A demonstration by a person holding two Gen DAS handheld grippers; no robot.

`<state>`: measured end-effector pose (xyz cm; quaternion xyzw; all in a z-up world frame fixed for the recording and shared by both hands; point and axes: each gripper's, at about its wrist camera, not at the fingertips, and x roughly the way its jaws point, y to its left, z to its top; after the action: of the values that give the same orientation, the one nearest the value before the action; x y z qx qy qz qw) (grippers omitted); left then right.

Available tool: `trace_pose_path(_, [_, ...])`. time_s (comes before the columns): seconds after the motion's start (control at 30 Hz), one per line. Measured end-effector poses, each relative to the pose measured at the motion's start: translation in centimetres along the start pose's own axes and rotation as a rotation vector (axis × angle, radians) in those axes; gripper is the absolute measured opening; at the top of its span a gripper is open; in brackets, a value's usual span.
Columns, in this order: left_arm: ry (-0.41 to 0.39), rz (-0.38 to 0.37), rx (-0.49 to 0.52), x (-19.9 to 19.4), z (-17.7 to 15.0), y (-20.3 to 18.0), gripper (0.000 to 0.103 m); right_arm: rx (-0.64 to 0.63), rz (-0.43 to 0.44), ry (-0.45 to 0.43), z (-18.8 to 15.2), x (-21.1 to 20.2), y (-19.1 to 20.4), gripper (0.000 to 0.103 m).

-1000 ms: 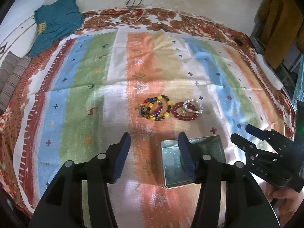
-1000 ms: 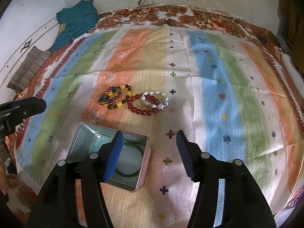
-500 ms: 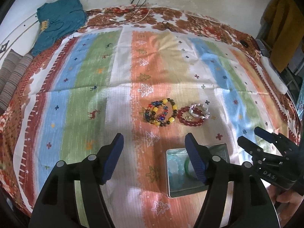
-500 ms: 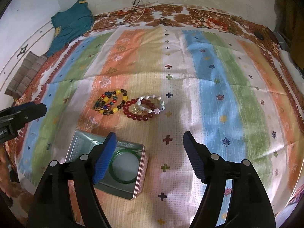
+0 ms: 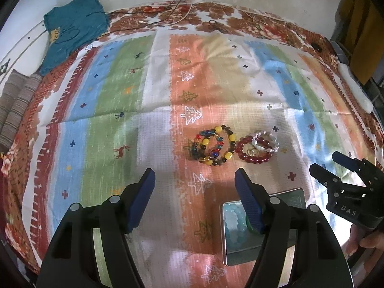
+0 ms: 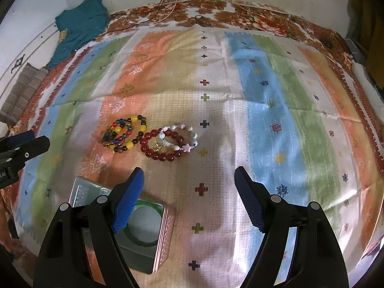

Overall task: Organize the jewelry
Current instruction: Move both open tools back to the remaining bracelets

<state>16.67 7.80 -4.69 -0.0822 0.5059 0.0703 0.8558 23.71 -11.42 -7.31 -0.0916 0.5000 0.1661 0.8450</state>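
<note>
On the striped cloth (image 5: 108, 96) lie a multicoloured bead bracelet (image 5: 212, 145) (image 6: 124, 135), a dark red bead bracelet (image 5: 256, 159) (image 6: 163, 156) and a pale bead bracelet (image 5: 266, 139) (image 6: 189, 139) overlapping the red one. Nearer me stands an open metal tin (image 5: 240, 256) (image 6: 165, 235) with a green bangle (image 6: 153, 206) and a pale blue bead bracelet (image 5: 234, 223) inside. My left gripper (image 5: 195, 175) (image 6: 38, 138) hangs open short of the coloured beads. My right gripper (image 6: 189, 171) (image 5: 324, 162) is opening, with nothing between its fingers, short of the red bracelet.
A teal garment (image 5: 74, 31) lies at the far left corner, with folded striped fabric (image 5: 16, 105) at the left edge. Thin cables (image 5: 177, 16) run along the far edge. A long white object (image 5: 355, 88) lies at the right edge. A hand (image 5: 369, 242) holds the right gripper.
Both grippers' jaws have spread wider. Both have moved forward toward the bracelets, so the tin has slid down to the bottom of each view.
</note>
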Motion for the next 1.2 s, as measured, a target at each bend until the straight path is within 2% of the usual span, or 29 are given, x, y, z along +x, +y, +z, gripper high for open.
trace_pose_path(0.67, [0.034,0.017,-0.018,2.9,2.2,1.0,0.070,-0.008,-0.018,-0.012,1.8,1.5,0.0,0.078])
trace_pose_path(1.2, [0.096,0.062,0.001,7.1,3.2,1.8,0.070,-0.007,-0.035,0.048,2.8,4.7,-0.9,0.078])
